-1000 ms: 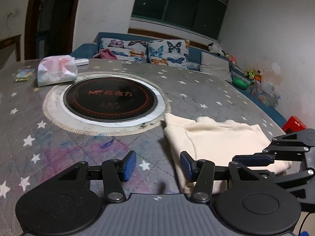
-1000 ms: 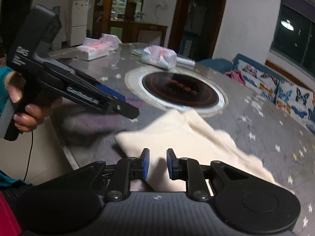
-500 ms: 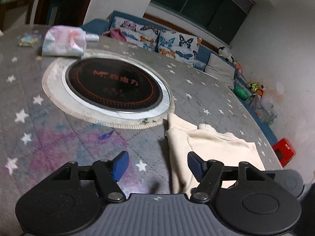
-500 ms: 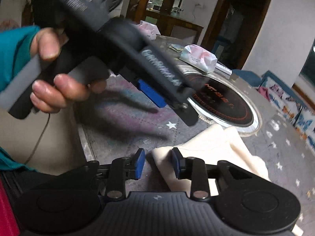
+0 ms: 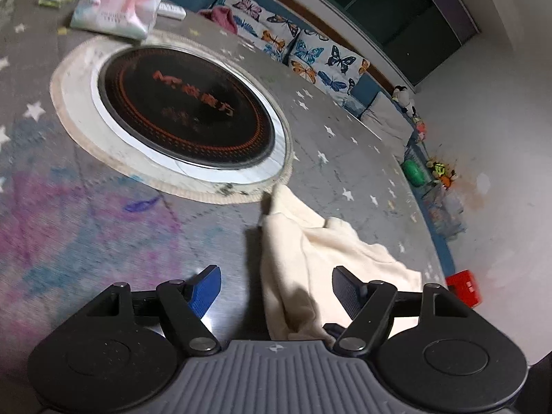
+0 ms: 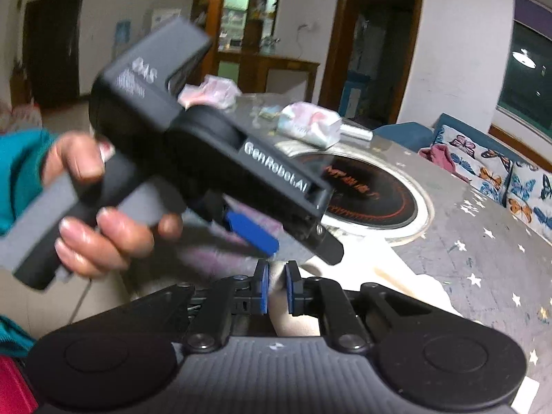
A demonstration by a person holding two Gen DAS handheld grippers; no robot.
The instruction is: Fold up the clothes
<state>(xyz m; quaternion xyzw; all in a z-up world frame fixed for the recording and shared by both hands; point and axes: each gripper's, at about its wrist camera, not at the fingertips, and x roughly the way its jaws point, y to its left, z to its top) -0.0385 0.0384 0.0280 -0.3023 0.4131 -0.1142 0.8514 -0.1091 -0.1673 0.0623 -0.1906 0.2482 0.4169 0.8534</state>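
At the near edge of the table, just below the round cooktop, lies the cream garment, soft, thick and already doubled into a rumpled slab. The right gripper has just been closing and now pinches a fold of that cloth between its blue pads. The left gripper has been opening; its jaws stand wide, astride the garment's near hem, pressing nothing. This looks like the start of a further fold: the left gripper likely needs to drop and close on the hem so both ends lift together. The tablecloth is grey, star-printed and smeared with purple; a crinkly tissue pack sits well beyond.
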